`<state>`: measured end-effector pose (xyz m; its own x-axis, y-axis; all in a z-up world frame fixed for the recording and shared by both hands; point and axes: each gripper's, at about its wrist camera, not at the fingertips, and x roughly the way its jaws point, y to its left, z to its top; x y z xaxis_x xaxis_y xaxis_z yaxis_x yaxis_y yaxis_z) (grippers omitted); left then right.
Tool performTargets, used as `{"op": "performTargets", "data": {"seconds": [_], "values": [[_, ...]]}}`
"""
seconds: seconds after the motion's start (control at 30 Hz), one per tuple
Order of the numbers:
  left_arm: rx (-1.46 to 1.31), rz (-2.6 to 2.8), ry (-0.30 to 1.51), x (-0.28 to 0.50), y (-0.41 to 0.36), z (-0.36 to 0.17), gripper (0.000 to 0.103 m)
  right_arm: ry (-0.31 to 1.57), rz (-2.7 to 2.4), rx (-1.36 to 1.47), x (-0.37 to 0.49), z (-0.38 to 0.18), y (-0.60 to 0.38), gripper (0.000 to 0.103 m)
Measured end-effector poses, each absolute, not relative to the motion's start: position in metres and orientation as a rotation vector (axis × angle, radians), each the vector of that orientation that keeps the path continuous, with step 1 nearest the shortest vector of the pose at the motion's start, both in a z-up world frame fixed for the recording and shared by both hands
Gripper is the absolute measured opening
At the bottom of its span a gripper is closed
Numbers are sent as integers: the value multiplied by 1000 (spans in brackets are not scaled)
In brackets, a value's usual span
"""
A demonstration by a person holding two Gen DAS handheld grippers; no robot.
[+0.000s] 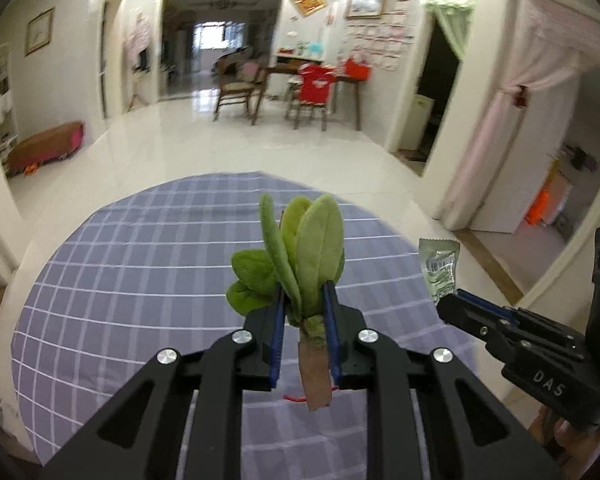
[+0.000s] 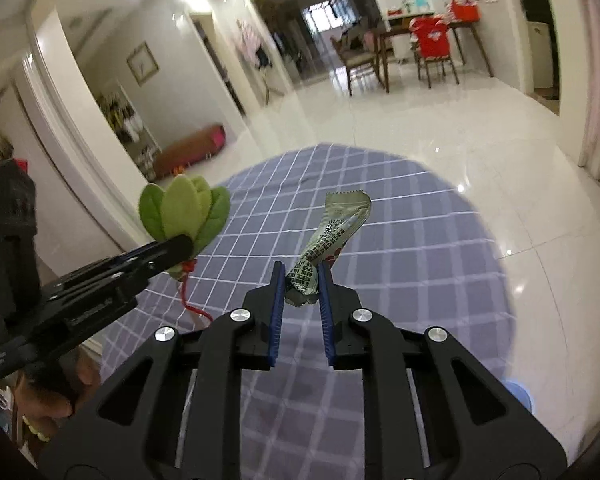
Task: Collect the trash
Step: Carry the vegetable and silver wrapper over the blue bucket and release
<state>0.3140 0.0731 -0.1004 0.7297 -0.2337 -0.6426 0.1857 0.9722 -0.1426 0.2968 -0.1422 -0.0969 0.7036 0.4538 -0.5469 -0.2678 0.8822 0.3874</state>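
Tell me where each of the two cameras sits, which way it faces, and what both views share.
Left wrist: rides the left claw, looking forward and down over the checked tablecloth; shows its own fingers clamped on a plush leafy toy, with the right claw at right.
Right wrist: rides the right claw, facing likewise; its fingers clamp a snack wrapper; the left claw and a hand show at left.
Shared: tablecloth, toy, wrapper, distant dining table.

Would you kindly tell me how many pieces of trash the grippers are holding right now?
2. A green plush leafy sprig is pinched in the left gripper; a crumpled silvery-green snack wrapper is pinched in the right gripper. More may lie out of view.
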Motion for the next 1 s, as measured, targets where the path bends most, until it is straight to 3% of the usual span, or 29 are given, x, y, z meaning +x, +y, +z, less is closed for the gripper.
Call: {"op": "performTargets", "data": {"seconds": [0.33,0.67,1.0], "values": [[30,-472,693,247,-73,-83,18,572,210,398,182,-92,-280,17],[146,-602,815,221,-191,-150,18,609,63,477,133,-133,-365,17],[239,-564,869,227,-233,-198,18,679,63,548,156,-178,-385,21]]}}
